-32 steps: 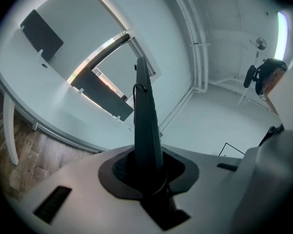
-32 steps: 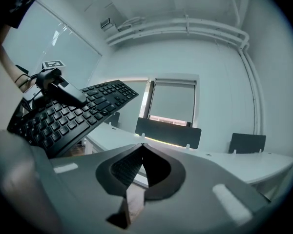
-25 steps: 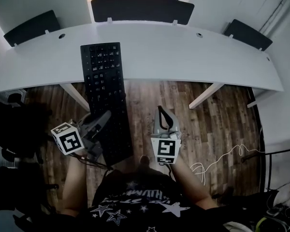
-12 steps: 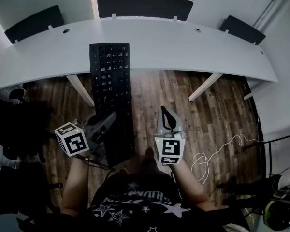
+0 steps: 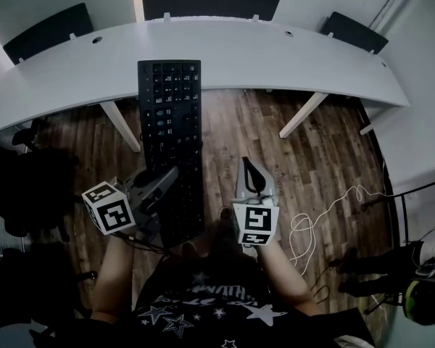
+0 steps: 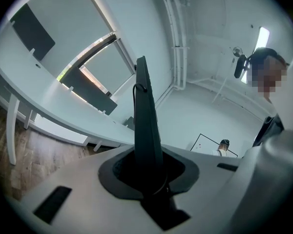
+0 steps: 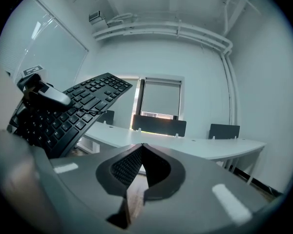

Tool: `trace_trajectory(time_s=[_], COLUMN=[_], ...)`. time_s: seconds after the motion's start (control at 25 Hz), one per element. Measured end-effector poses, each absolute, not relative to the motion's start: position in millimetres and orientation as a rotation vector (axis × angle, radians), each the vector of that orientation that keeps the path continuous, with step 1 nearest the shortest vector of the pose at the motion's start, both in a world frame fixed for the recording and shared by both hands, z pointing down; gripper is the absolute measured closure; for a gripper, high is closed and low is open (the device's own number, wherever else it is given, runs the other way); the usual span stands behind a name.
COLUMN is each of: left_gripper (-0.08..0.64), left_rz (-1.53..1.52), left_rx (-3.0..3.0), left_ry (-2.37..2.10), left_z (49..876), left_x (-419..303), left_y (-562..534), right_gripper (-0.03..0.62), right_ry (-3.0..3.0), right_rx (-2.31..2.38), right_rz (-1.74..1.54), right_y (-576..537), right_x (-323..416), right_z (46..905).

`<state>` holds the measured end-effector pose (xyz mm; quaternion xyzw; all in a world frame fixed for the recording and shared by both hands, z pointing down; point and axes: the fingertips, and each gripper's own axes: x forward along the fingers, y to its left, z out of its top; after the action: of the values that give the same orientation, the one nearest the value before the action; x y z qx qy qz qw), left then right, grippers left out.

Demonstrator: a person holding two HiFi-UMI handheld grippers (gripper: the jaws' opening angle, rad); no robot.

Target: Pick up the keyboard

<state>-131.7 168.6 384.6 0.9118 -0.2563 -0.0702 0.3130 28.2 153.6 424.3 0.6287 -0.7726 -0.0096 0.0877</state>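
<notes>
A long black keyboard [image 5: 172,140] is held in the air in front of the white desk [image 5: 290,67], its far end over the desk's front edge. My left gripper [image 5: 165,181] is shut on the keyboard's near left edge; in the left gripper view the keyboard [image 6: 145,116] shows edge-on, rising between the jaws. My right gripper [image 5: 251,174] hangs to the right of the keyboard, shut with nothing in it. The right gripper view shows the keyboard [image 7: 73,112] tilted at the left, with the left gripper clamped on it.
Dark chairs [image 5: 210,2] stand behind the curved desk. Its white legs [image 5: 303,114] come down on a wooden floor. A white cable [image 5: 326,212] lies on the floor at the right. A person [image 6: 223,147] stands far off in the left gripper view.
Both grippers and the keyboard have drifted away from the desk together; the keyboard now overlaps the desk top less. Neither gripper's jaws have changed.
</notes>
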Motion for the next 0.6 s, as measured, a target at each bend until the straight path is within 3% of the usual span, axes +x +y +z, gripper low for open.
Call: trace_trajectory(time_s=[0.6], left_gripper=[0.479], left_rz=[-0.186], left_rx=[2.419], left_ry=[-0.606], left_z=[377.6], left_x=[-132.7], left_y=[173.6], right_gripper=[0.589], right_ry=[-2.229], right_rx=[1.902], right_rz=[-0.004], right_y=[162.8], right_x=[33.8], right_z=[429.9])
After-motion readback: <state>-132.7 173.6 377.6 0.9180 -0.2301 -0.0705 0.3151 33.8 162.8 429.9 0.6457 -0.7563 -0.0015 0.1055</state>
